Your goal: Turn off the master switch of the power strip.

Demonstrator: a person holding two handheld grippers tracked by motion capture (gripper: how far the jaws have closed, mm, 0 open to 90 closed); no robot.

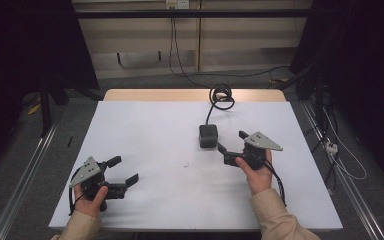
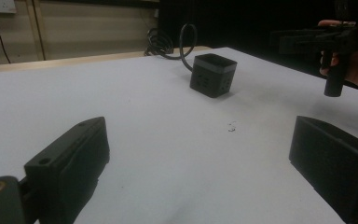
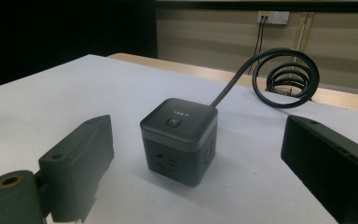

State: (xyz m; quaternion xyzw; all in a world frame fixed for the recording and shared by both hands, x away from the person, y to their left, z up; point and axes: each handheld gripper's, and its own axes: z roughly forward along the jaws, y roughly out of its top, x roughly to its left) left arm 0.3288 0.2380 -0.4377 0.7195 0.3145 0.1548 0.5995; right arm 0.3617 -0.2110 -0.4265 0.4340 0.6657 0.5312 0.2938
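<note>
Jaws: both pairs apart, empty | left gripper (image 1: 122, 176) at table's 8 o'clock | right gripper (image 1: 231, 141) just beside dark grey plastic socket cube (image 1: 208, 135), mid-table toward 1 o'clock, coiled black cable (image 1: 221, 94) at 12 | step: likely approach | next: straddle cube, close squarely.

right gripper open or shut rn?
Open. The right gripper has its jaws spread wide, with the cube power strip sitting between and just beyond them, untouched.

Matt black plastic cube (image 3: 179, 140), smooth tabletop (image 1: 150, 135)
</note>
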